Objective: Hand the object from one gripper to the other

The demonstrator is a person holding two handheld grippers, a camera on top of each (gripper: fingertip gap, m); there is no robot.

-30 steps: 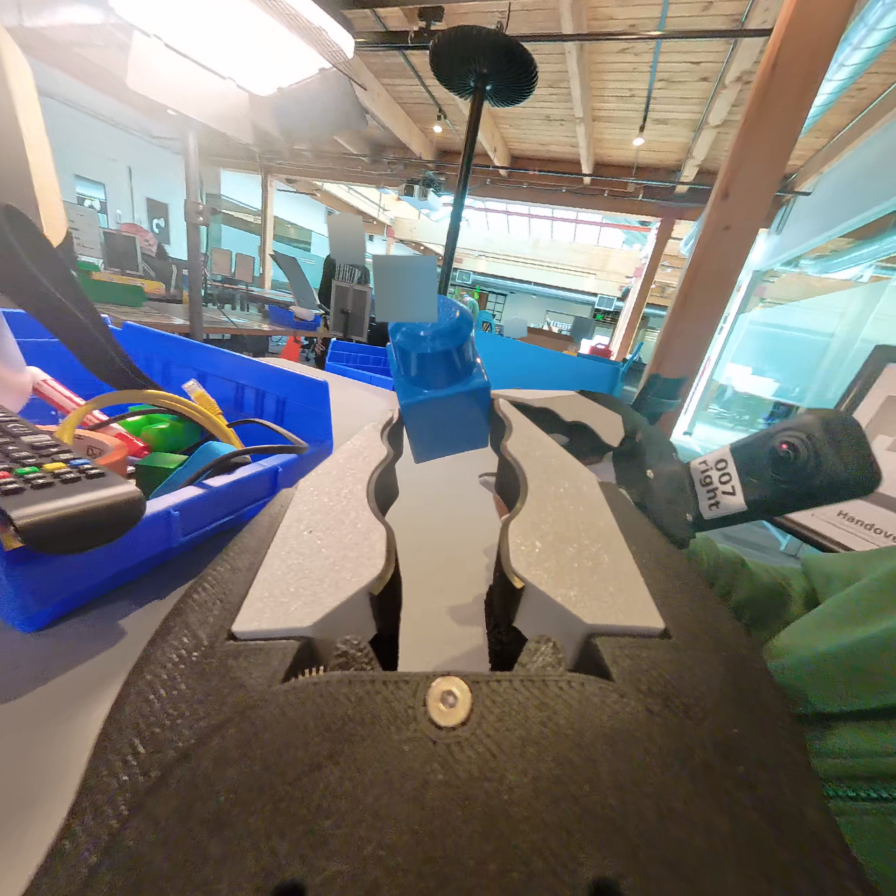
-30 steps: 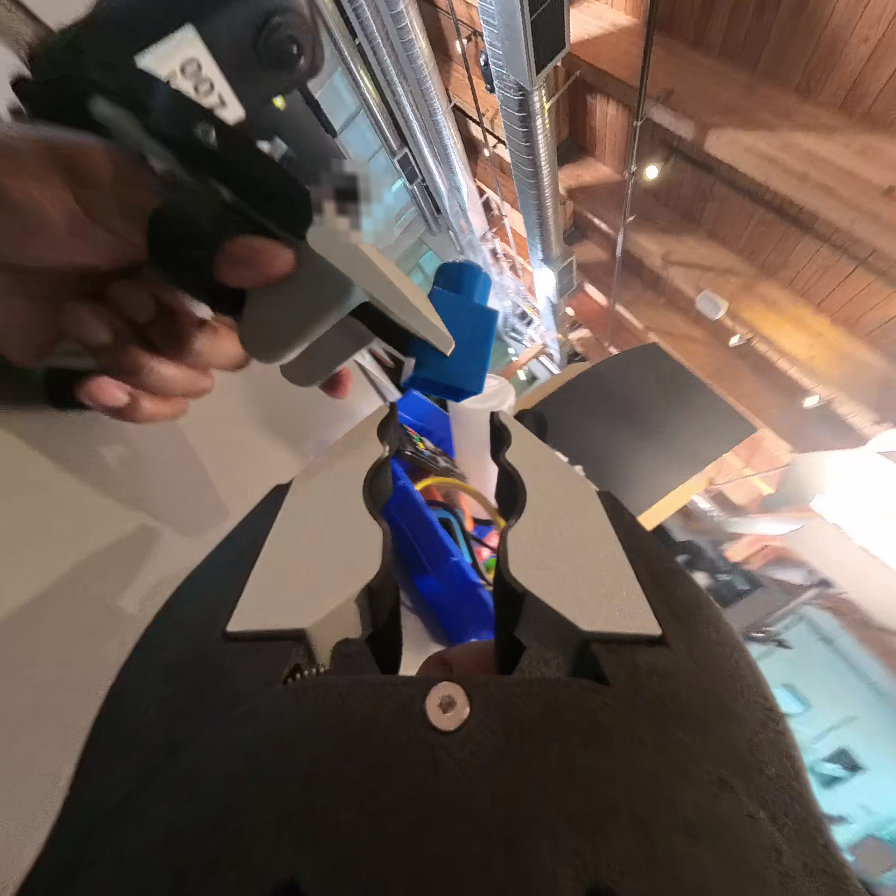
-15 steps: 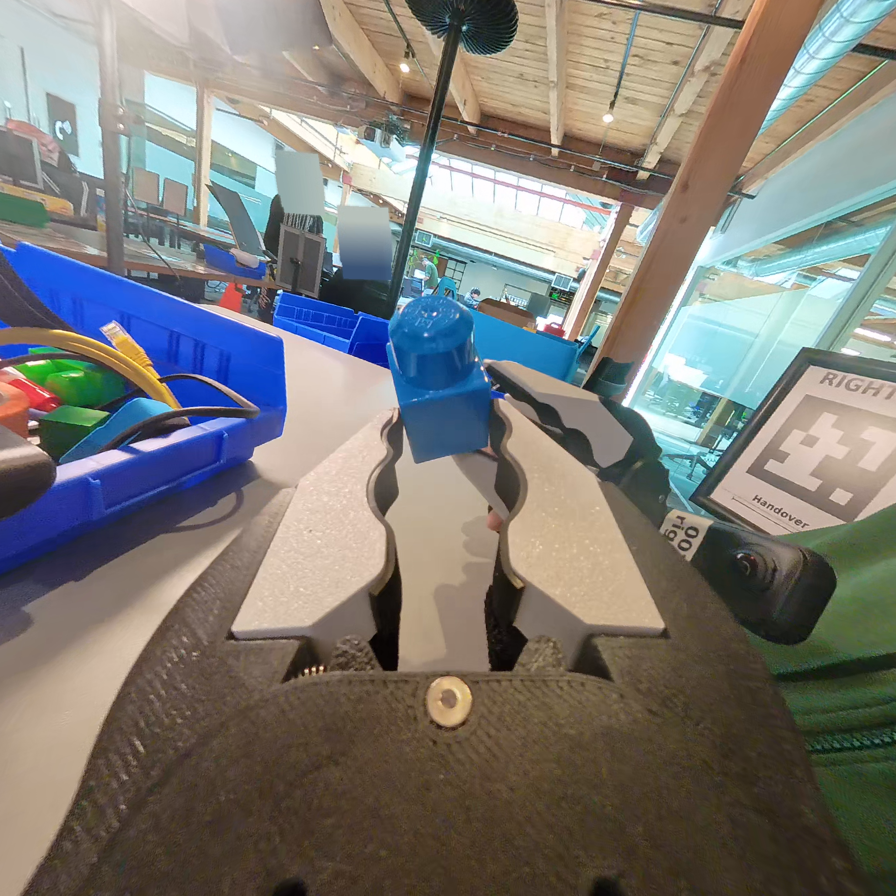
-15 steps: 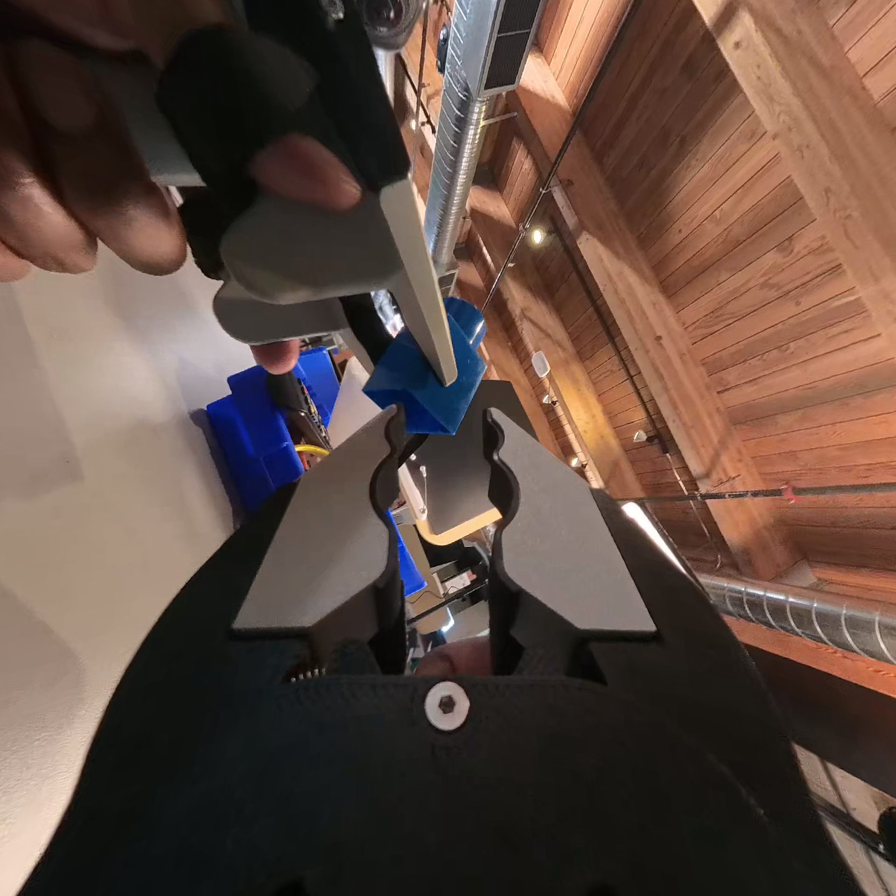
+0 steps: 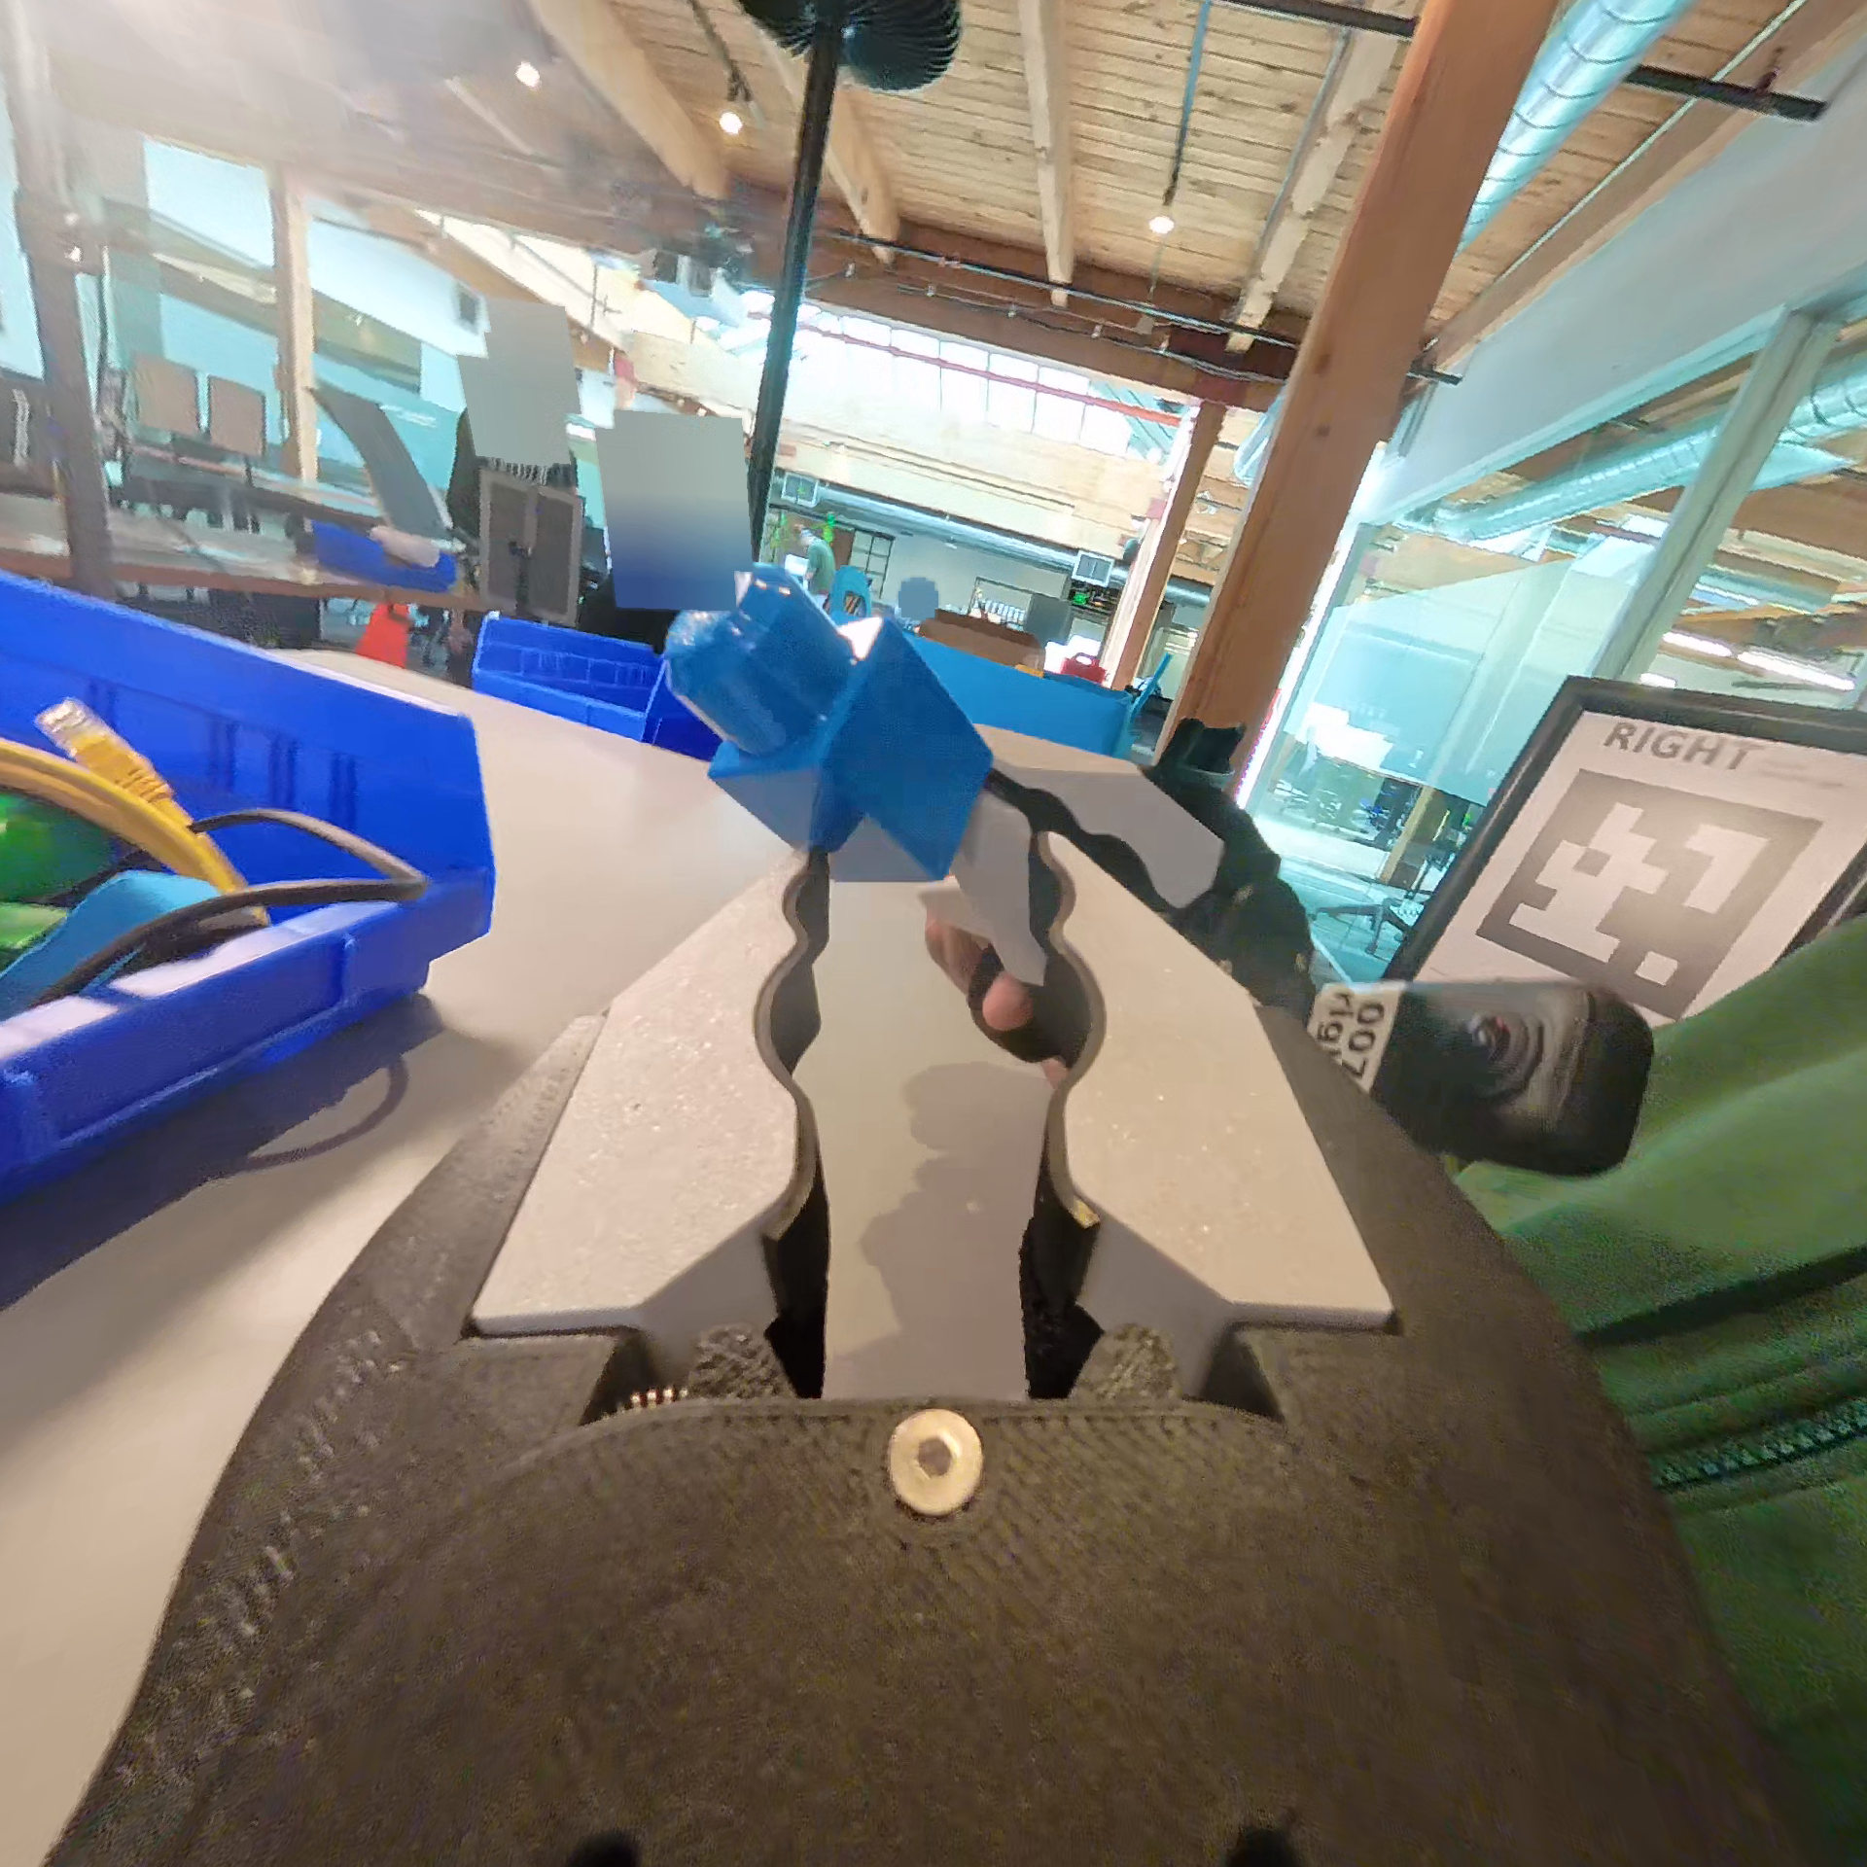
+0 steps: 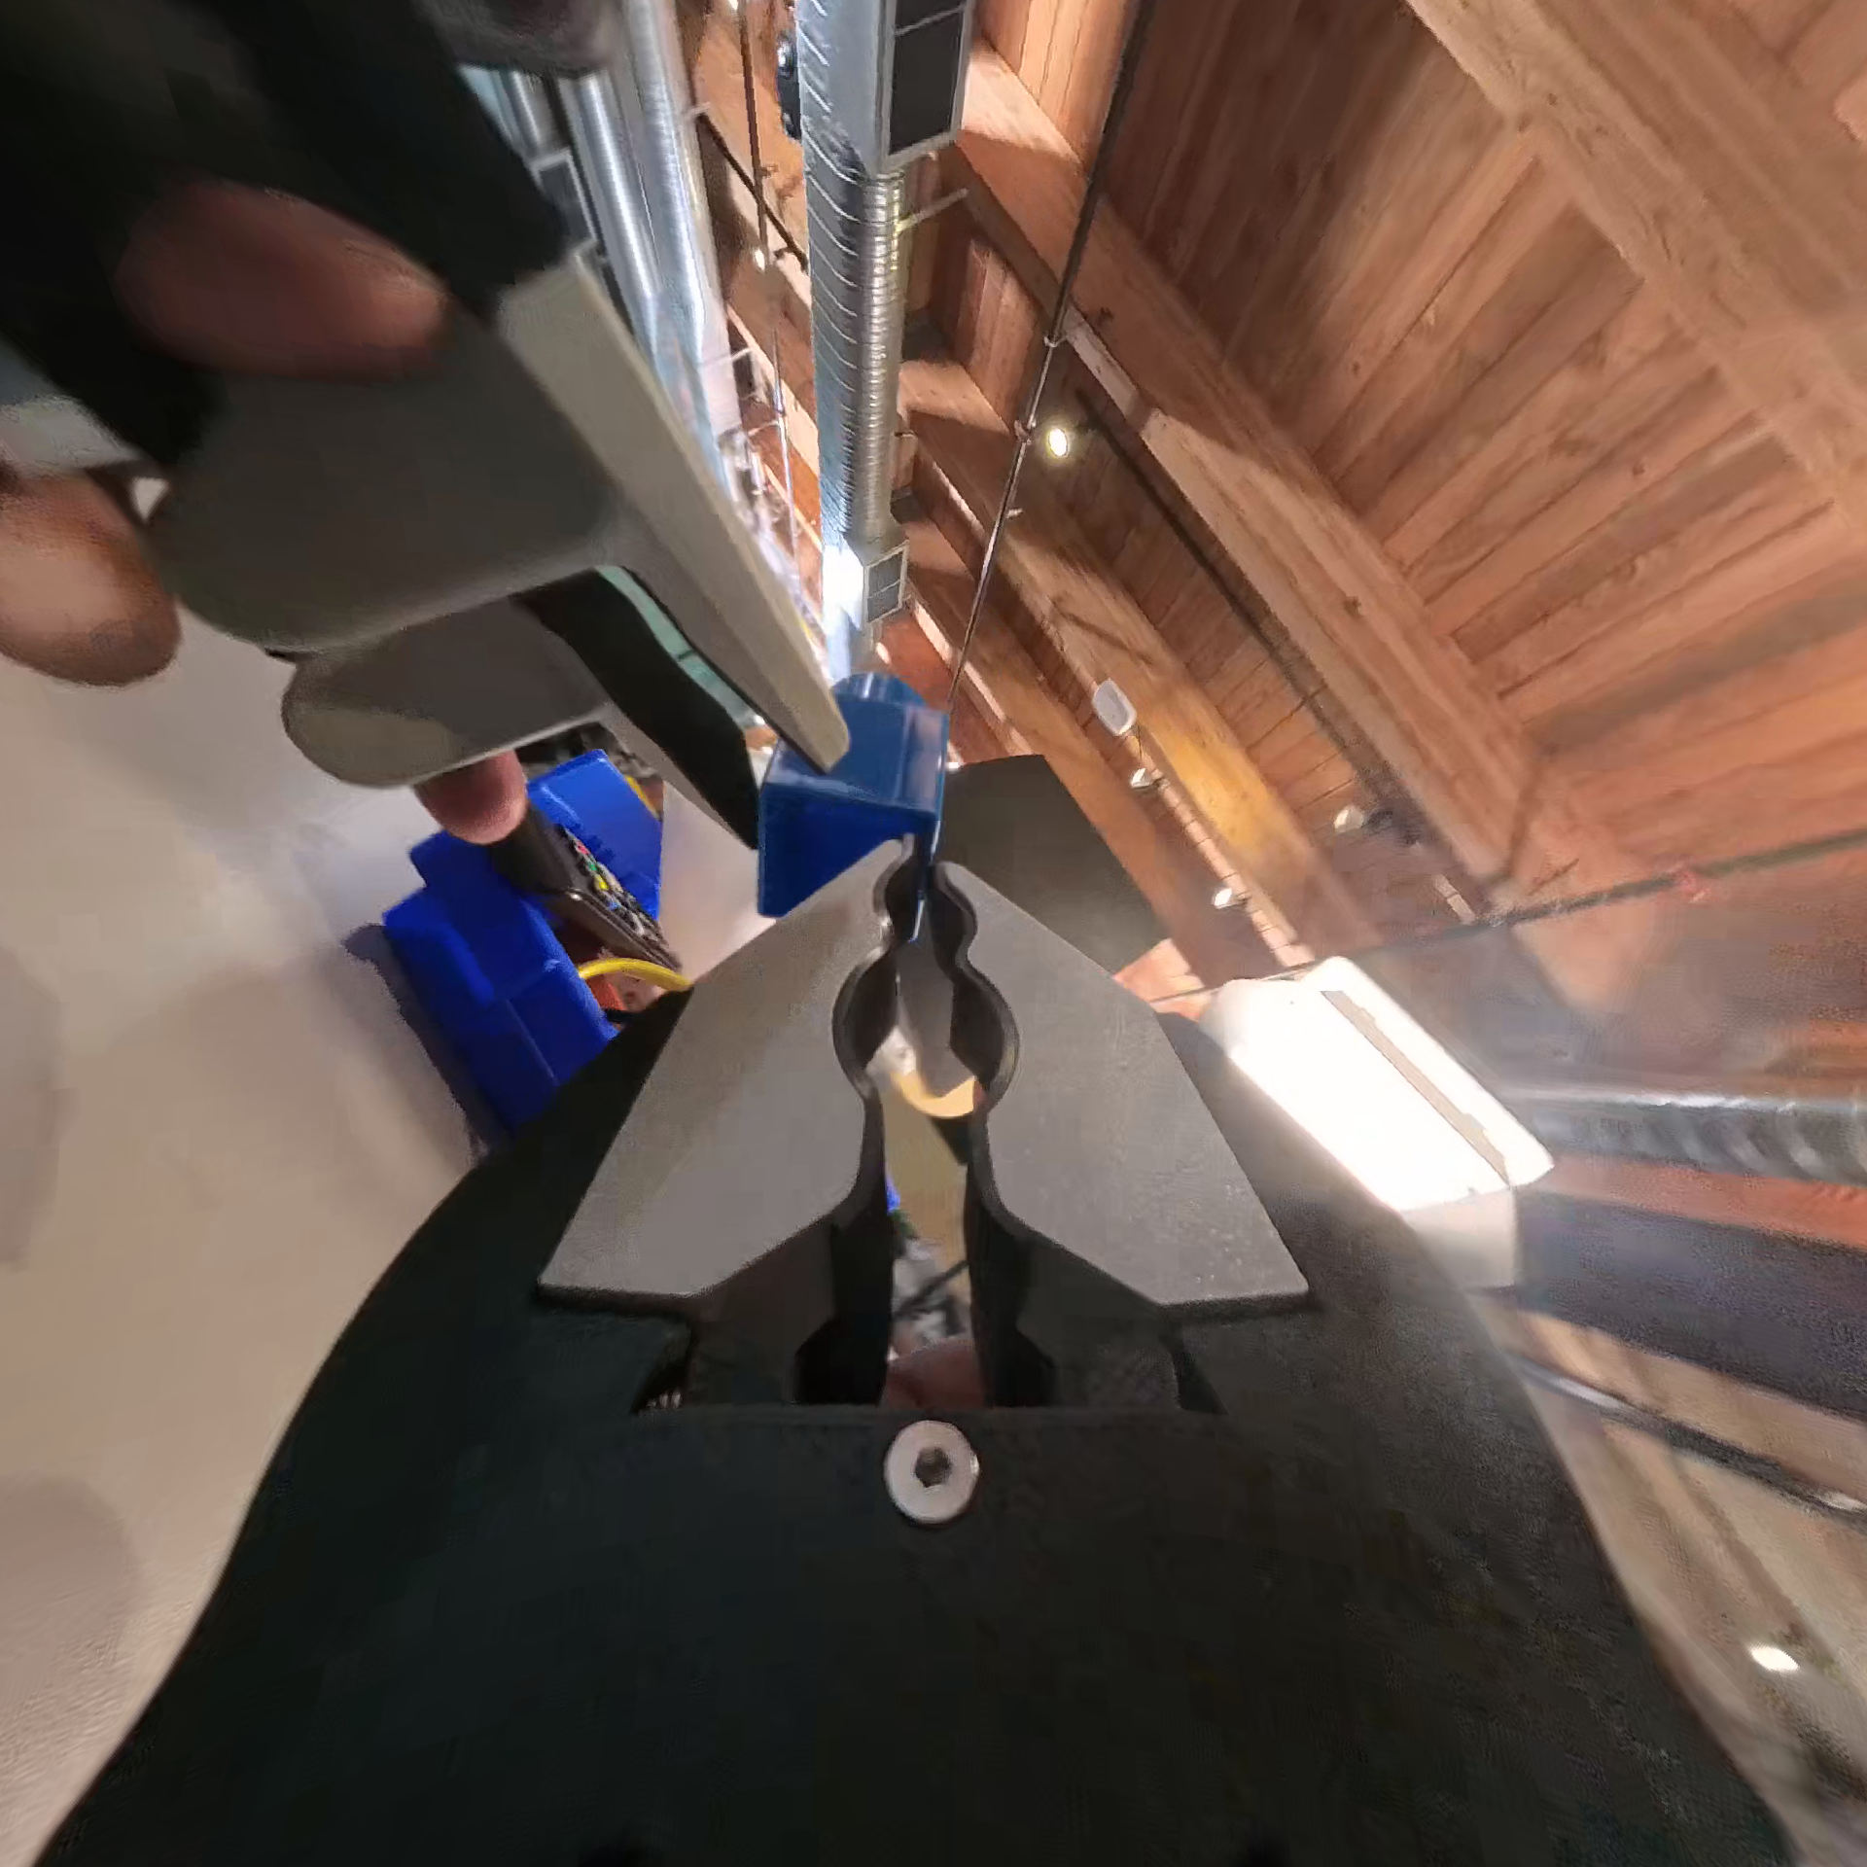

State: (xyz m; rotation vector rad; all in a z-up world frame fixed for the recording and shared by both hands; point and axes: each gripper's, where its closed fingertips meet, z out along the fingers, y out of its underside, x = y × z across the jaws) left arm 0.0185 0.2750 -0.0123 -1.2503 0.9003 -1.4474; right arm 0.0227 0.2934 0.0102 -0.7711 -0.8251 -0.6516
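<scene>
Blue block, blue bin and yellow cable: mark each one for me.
blue block (image 5: 889, 788), left wrist view, on its broad square side face.
blue bin (image 5: 253, 748), left wrist view, on its far wall.
yellow cable (image 5: 111, 768), left wrist view, on its plug end.

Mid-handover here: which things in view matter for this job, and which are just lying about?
In the job: blue block; right gripper, pinching its edge; left gripper, tips at the block.

Lying about: blue bin; yellow cable, black cable and remote control in it; framed marker sign.
</scene>
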